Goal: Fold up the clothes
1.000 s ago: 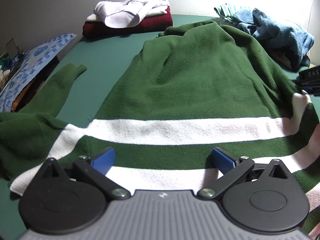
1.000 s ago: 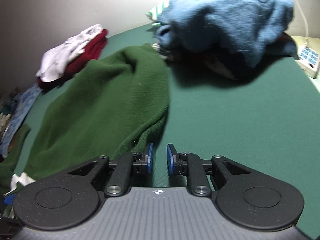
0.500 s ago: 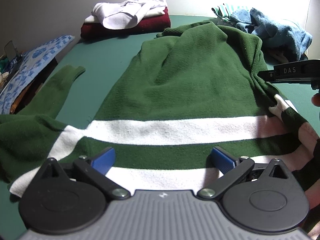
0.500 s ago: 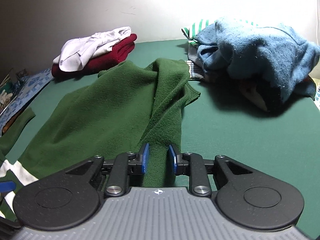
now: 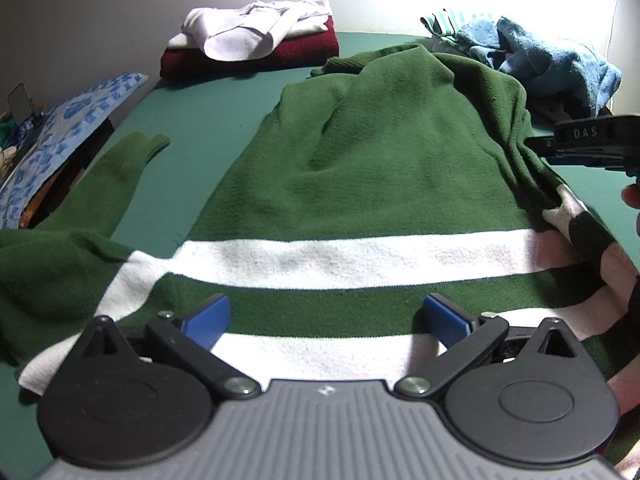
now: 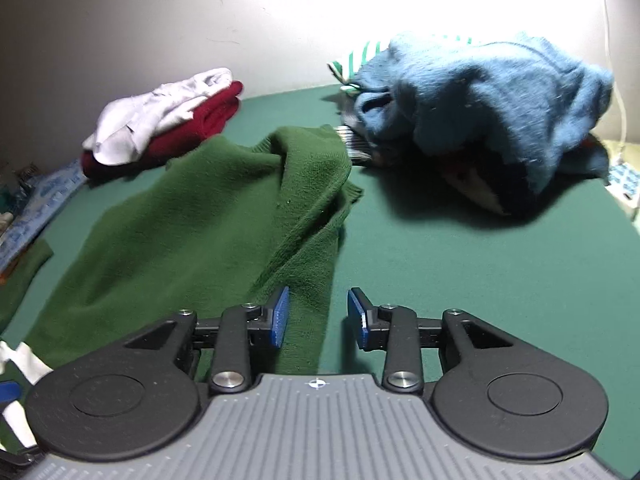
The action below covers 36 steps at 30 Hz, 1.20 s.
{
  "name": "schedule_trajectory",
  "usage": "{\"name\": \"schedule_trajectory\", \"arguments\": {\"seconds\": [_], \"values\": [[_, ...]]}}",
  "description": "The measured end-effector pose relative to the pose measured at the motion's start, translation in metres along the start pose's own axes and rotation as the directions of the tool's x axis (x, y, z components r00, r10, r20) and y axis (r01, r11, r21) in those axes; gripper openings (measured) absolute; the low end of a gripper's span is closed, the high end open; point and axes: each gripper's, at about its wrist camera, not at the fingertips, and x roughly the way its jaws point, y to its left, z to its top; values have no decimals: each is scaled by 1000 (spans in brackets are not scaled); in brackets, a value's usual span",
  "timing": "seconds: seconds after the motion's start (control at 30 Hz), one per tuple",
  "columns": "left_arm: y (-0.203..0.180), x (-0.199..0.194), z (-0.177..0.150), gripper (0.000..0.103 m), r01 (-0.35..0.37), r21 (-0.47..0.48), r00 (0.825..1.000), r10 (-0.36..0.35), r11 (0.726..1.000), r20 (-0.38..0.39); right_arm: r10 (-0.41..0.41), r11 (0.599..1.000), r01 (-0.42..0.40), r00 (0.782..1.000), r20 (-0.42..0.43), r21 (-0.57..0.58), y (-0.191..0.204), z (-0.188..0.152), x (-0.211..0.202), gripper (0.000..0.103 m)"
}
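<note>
A green sweater point(image 5: 380, 152) with white stripes lies flat on the green table point(image 5: 200, 140), its left sleeve point(image 5: 120, 176) stretched toward the table's left side. My left gripper point(image 5: 324, 316) hovers open over the striped part, nothing pinched. In the right wrist view the sweater's bunched right sleeve point(image 6: 312, 240) runs between the jaws of my right gripper point(image 6: 319, 312). Those jaws are opening: the left pad touches the cloth, the right pad stands clear of it. In the left wrist view the right gripper point(image 5: 540, 147) shows at the sweater's right edge.
A folded dark red and white stack point(image 5: 256, 44) sits at the back left. A crumpled blue garment pile point(image 6: 480, 100) fills the back right, with a striped cloth under it. A blue patterned cloth point(image 5: 60, 140) lies off the left edge. A white power strip point(image 6: 624, 180) is at far right.
The right gripper swung from the bare table onto the sweater's right sleeve, stood nearly shut around it, and now its jaws are wider apart. The left gripper kept still.
</note>
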Motion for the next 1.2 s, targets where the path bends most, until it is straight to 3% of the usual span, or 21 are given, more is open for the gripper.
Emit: {"name": "schedule_trajectory", "arguments": {"seconds": [0.03,0.13,0.5,0.7,0.83,1.0,1.07,1.1,1.2], "values": [[0,0,0,102,0,0,1000,0,1000,-1,14,1000,-14,1000,3,8,-1,1,0,19],[-1,0,0,102,-1,0,1000,1,1000,-3,49,999,-50,999,10,19,-2,3,-2,7],[1,0,0,102,10,10,1000,-10,1000,2,-87,985,109,984,158,-132,11,13,-65,0],[4,1,1,102,20,22,1000,-20,1000,2,-139,985,156,969,205,-69,-1,17,-92,0],[4,1,1,102,24,25,1000,-24,999,4,-204,978,211,939,276,5,-12,23,-115,0],[5,2,2,102,32,31,999,-32,999,8,-324,945,320,874,361,73,-33,29,-159,0],[5,2,2,102,36,34,999,-36,999,9,-373,918,394,835,404,34,-30,24,-172,0],[6,2,2,102,38,37,999,-38,999,8,-376,911,412,830,413,2,-28,21,-175,0],[7,3,3,102,44,44,999,-45,998,5,-330,915,393,858,394,-91,-20,11,-173,0]]}}
